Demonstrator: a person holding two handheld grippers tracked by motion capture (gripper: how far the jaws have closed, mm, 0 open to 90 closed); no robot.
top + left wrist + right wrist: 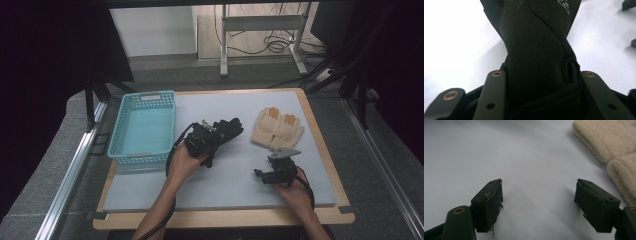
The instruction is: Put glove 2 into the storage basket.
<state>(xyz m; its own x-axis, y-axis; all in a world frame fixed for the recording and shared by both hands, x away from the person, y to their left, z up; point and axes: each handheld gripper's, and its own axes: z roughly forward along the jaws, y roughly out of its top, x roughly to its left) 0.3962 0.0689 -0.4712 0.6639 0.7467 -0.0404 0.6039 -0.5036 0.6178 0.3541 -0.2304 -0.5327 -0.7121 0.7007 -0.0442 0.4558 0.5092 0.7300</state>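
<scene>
Basket [143, 128] empty; left gripper [212, 140] jaws clamp black glove [227, 129] beside it.

A turquoise plastic basket [145, 127] stands at the left end of the pale blue-grey mat [225, 180], which lies on a wooden table [320, 145]. A pair of cream gloves [277, 128] lies flat at the mat's right. Beyond the table, a metal desk frame [262, 30] stands over loose cables [275, 45].
</scene>
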